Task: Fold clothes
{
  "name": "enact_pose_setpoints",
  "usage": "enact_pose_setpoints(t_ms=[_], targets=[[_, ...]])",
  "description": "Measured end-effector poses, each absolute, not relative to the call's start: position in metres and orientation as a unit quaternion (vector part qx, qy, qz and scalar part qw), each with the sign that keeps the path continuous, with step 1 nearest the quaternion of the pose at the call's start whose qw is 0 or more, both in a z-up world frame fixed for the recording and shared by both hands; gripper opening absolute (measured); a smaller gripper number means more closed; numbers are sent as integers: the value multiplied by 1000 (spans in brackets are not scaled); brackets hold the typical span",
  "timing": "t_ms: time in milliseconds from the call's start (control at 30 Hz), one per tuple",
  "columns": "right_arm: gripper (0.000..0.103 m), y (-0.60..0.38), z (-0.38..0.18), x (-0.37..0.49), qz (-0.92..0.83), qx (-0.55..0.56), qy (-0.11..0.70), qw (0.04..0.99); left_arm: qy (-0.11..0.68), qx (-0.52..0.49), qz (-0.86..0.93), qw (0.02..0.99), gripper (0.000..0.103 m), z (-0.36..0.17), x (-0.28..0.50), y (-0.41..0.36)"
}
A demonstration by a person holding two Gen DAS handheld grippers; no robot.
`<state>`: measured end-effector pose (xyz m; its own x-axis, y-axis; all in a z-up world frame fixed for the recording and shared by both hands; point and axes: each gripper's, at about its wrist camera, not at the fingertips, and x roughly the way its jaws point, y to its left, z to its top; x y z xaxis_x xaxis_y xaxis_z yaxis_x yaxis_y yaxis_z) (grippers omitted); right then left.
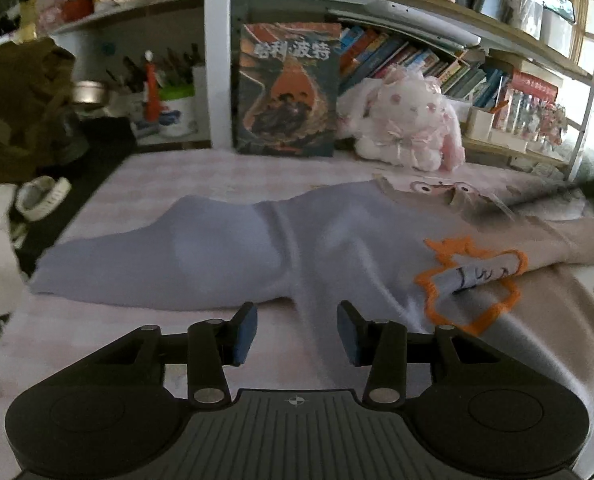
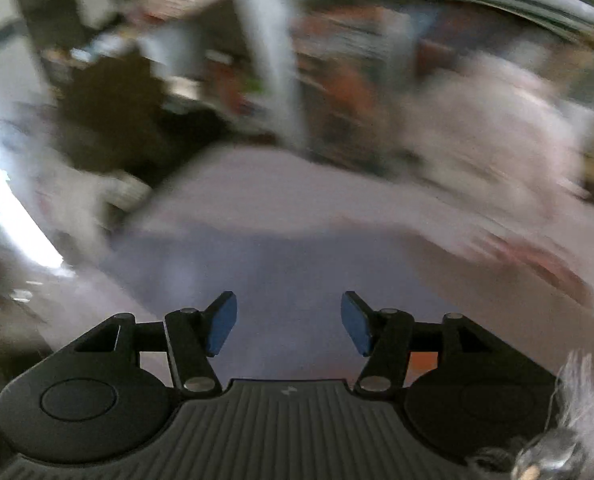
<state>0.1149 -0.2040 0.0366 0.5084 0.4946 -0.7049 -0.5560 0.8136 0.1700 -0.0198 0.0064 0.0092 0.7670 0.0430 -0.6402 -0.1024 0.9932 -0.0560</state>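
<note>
Left gripper (image 1: 297,330) hangs low over the lavender garment (image 1: 225,248), jaws wide, empty. Right gripper (image 2: 289,322), likewise spread and empty, points across the same cloth; its view is blurred.

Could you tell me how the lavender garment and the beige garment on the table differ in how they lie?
The lavender garment spreads wide across the table, nearest the left gripper; the beige garment lies farther right, more compact. The lavender one bears an orange outline print; the beige one shows a cartoon face. Both lie on the table, and they overlap.

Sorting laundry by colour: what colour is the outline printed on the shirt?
Orange outline, clearest in left wrist view.
</note>
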Motion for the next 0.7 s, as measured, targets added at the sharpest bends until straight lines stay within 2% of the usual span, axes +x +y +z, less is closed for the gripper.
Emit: enact_pose_setpoints(t_ms=[167, 333, 467, 533, 567, 700], targets=[[55, -312, 2, 79, 146, -69, 422, 892, 356, -61, 31, 932, 53, 3, 4, 1], [54, -368, -22, 53, 82, -18, 464, 882, 393, -82, 51, 915, 53, -10, 21, 9], [39, -371, -31, 43, 82, -17, 481, 873, 419, -73, 67, 902, 51, -23, 33, 11], [23, -370, -30, 39, 93, -11, 481, 872, 426, -79, 71, 898, 51, -27, 37, 11], [9, -368, -27, 41, 104, -6, 482, 870, 427, -82, 71, 898, 51, -27, 38, 11], [8, -356, 0, 51, 158, 30, 472, 867, 430, -77, 68, 897, 51, -28, 45, 11]])
